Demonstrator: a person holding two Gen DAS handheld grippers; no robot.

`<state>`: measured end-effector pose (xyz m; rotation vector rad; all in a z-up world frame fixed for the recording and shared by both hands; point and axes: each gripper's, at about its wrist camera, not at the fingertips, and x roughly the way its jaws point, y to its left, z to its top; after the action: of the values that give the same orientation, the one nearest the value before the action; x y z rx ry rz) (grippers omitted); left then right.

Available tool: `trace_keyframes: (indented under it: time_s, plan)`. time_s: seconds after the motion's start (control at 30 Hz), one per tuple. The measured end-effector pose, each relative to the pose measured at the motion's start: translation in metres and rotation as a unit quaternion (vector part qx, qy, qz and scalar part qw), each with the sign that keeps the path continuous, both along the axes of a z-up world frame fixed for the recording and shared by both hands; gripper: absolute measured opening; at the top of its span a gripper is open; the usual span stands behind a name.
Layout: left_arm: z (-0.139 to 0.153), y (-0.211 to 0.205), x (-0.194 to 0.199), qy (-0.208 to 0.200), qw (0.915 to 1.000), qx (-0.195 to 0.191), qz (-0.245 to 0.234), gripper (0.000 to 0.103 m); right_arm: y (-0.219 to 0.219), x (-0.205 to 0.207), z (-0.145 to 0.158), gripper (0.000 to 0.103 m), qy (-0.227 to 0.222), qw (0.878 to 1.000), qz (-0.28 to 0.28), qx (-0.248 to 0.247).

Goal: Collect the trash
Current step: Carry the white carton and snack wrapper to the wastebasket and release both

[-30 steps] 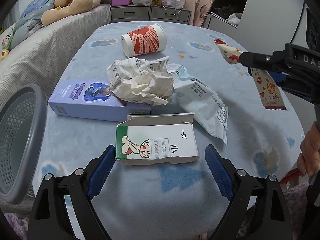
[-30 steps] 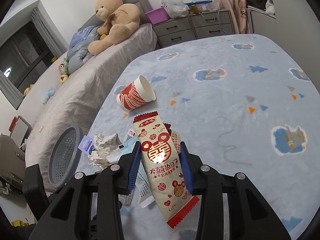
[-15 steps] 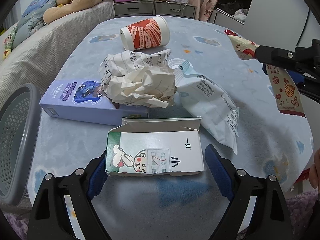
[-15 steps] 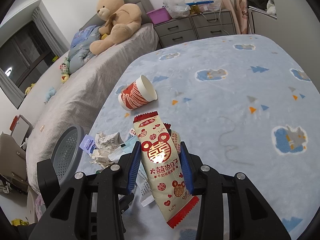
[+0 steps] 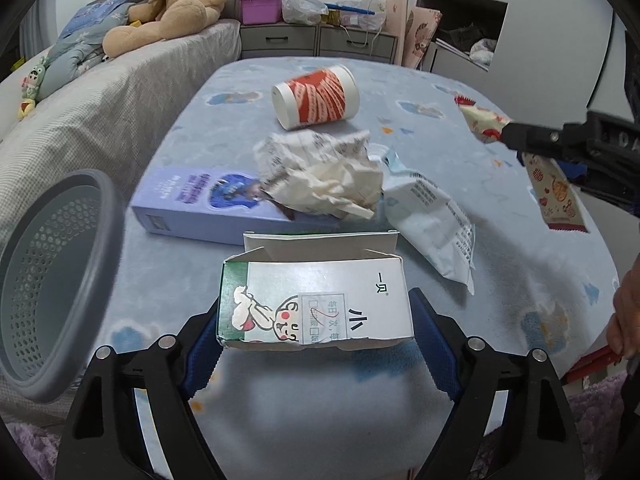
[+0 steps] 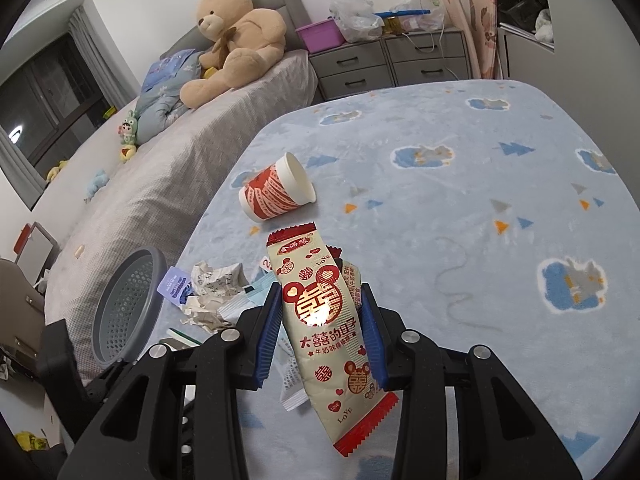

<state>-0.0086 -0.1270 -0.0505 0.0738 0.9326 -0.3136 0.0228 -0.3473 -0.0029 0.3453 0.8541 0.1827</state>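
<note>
A white carton (image 5: 332,280) with a green edge and a cartoon print lies open-topped between the blue pads of my left gripper (image 5: 315,308). Its jaws are closing, and the pads meet the carton's two ends. My right gripper (image 6: 320,296) is shut on a cream and red snack wrapper (image 6: 324,340), held above the table; from the left wrist it shows at the right (image 5: 556,196). A grey mesh basket (image 5: 60,280) stands at the table's left edge, also in the right wrist view (image 6: 124,308).
On the blue patterned table cover (image 5: 280,400) lie a red paper cup (image 5: 316,96) on its side, crumpled paper (image 5: 320,172), a purple box (image 5: 200,200) and a pale packet (image 5: 432,220). A bed with a teddy bear (image 6: 236,36) is left; a person's hand (image 5: 626,312) is right.
My left gripper has moved forward around the white carton, and its pads have come in against the carton's ends. The right gripper and its wrapper have stayed put.
</note>
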Motion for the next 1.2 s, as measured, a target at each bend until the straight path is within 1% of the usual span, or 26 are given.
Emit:
trace_keyframes:
  time_s: [0.13, 0.3, 0.47, 0.57, 0.73, 0.83, 0.97, 1.1, 1.2]
  plan:
    - [0.022, 0.02, -0.003, -0.026, 0.9996, -0.002, 0.014, 0.082, 0.014, 0.003, 0.005, 0.037, -0.006, 1.0, 0.009, -0.001]
    - [0.052, 0.06, -0.001, -0.063, 0.9969, 0.008, 0.045, 0.082, 0.043, 0.009, 0.016, 0.037, -0.021, 0.999, 0.035, -0.001]
    - [0.073, 0.107, 0.008, -0.091, 0.9914, 0.03, 0.088, 0.082, 0.08, 0.018, 0.022, 0.037, -0.026, 0.997, 0.07, 0.001]
    - [0.08, 0.138, 0.017, -0.098, 0.9876, 0.035, 0.117, 0.082, 0.105, 0.024, 0.024, 0.037, -0.026, 0.995, 0.093, 0.001]
    - [0.083, 0.185, 0.029, -0.099, 0.9805, 0.039, 0.165, 0.082, 0.148, 0.037, 0.029, 0.037, -0.031, 0.991, 0.128, -0.003]
    - [0.077, 0.205, 0.031, -0.1, 0.9765, 0.039, 0.187, 0.082, 0.174, 0.042, 0.031, 0.037, -0.035, 0.988, 0.149, -0.011]
    - [0.064, 0.223, 0.033, -0.084, 0.975, 0.043, 0.201, 0.082, 0.205, 0.051, 0.03, 0.037, -0.034, 0.984, 0.175, -0.011]
    - [0.06, 0.237, 0.03, -0.086, 0.9722, 0.048, 0.212, 0.082, 0.237, 0.062, 0.03, 0.037, -0.034, 0.98, 0.198, -0.003]
    - [0.054, 0.251, 0.031, -0.077, 0.9704, 0.047, 0.224, 0.082, 0.259, 0.069, 0.03, 0.037, -0.035, 0.976, 0.214, 0.007]
